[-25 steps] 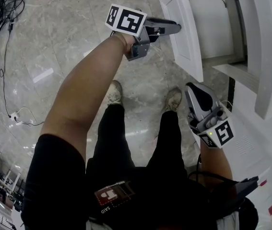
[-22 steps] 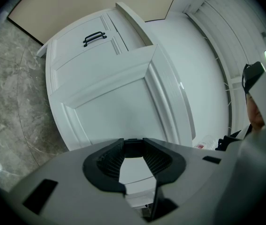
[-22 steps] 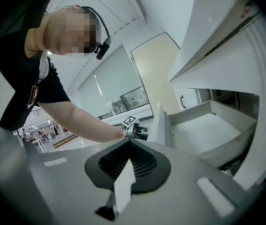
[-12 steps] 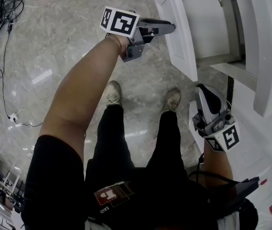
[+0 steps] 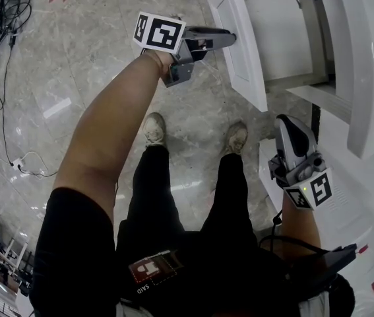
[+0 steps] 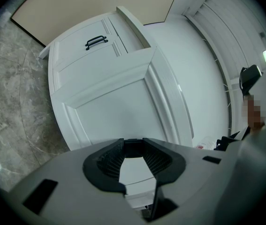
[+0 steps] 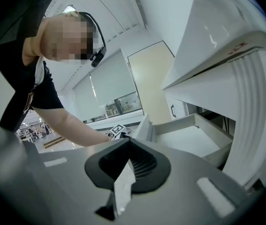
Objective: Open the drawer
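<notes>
The white drawer (image 5: 280, 37) stands pulled out of the white cabinet (image 5: 371, 71), and its inside looks bare. My left gripper (image 5: 230, 38) points level at the panelled drawer front (image 5: 243, 55). In the left gripper view its jaws (image 6: 133, 147) are closed on a dark bar, the drawer handle, against the front (image 6: 118, 104). My right gripper (image 5: 291, 127) hangs lower, beside the cabinet below the drawer. Its jaws (image 7: 129, 142) meet at the tips with nothing between them. The right gripper view shows the drawer (image 7: 189, 139) from the side.
A neighbouring cabinet door carries a black handle (image 6: 96, 41). The person's shoes (image 5: 152, 128) stand on the marble floor just in front of the drawer. Cables (image 5: 7, 38) run along the floor at the far left. A ribbed white panel (image 7: 245, 125) is close on the right.
My right gripper has risen and shifted right, closer to the cabinet. The left gripper and the drawer have stayed about where they were.
</notes>
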Tool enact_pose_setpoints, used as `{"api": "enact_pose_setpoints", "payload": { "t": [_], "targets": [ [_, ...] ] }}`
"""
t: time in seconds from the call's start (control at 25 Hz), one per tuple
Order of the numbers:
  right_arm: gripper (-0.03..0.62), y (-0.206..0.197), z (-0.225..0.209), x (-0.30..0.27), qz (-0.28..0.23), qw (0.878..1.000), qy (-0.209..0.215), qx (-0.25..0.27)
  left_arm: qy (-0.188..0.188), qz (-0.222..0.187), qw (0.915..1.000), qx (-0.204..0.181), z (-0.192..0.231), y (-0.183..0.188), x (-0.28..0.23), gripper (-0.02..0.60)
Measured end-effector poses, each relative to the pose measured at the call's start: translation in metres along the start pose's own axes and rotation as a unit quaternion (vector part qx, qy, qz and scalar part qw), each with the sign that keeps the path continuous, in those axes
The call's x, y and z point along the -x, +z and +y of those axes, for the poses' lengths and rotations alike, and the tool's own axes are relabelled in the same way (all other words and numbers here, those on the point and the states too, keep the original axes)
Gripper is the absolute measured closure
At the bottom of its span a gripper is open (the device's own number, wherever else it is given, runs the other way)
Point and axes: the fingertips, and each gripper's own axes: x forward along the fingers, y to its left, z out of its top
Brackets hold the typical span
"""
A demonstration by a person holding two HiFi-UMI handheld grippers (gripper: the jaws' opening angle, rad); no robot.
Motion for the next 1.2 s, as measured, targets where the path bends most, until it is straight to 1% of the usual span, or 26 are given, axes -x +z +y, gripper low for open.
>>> {"api": "enact_pose_setpoints", "payload": {
  "t": [0.28,0.44,0.76,0.8,0.88,0.96,1.0,1.12,1.2],
  "targets": [
    [0.595,0.002,0.003,0.001,0.002,1.0,-0.001,0.001,0.004,-0.003,1.0,0.002,-0.002,0.0,0.001,0.457],
    [0.594,0.001,0.006,0.0,0.0,1.0,0.002,-0.001,0.003,-0.019,0.9997,0.015,-0.001,0.0,0.002,0.457],
    [0.594,0.002,0.006,0.002,0.002,1.0,0.003,0.0,0.0,-0.04,0.9988,0.027,-0.003,-0.004,0.001,0.454],
    [0.595,0.002,0.007,0.002,0.002,1.0,0.003,0.0,-0.002,-0.039,0.9988,0.03,-0.004,-0.006,0.001,0.447],
    [0.594,0.005,0.008,0.004,0.002,1.0,0.004,-0.001,-0.003,-0.034,0.9989,0.032,-0.007,-0.013,0.001,0.401],
    [0.595,0.008,0.008,0.009,0.0,1.0,0.005,-0.001,0.011,-0.03,0.999,0.031,-0.007,-0.021,0.005,0.375],
    [0.594,0.01,0.008,0.011,0.0,1.0,0.005,0.003,0.024,-0.033,0.9988,0.029,-0.006,-0.023,0.009,0.374],
    [0.594,0.014,0.003,0.02,0.007,1.0,0.001,0.029,0.07,-0.054,0.996,0.015,-0.004,-0.027,0.03,0.374],
    [0.595,0.02,0.003,0.025,0.008,0.999,0.0,0.033,0.088,-0.066,0.9939,0.01,-0.01,-0.034,0.047,0.374]
  ]
}}
